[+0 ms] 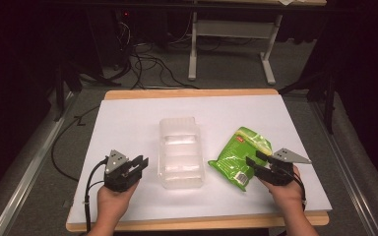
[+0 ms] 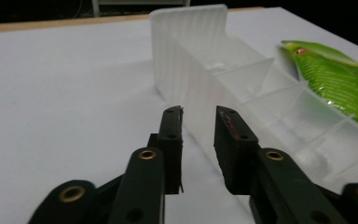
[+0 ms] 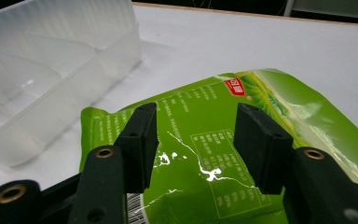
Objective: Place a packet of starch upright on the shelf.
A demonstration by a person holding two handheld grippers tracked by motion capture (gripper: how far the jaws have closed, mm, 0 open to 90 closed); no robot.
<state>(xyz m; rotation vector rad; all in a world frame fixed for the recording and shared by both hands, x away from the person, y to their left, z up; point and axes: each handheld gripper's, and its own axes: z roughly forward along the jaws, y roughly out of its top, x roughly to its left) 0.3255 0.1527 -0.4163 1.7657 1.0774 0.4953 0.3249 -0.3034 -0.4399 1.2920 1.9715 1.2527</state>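
A white table [image 1: 128,123] stands on grey floor [image 1: 226,69] strewn with black cables [image 1: 150,64].

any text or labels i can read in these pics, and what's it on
Nothing can be read for certain.
Green bag: a red logo patch with white characters, too blurred to read.
Green bag: blocks of white small print and a boxed table, too small to read.
Green bag: a barcode at its near edge, digits not legible.
Clear plastic tray: no text visible.
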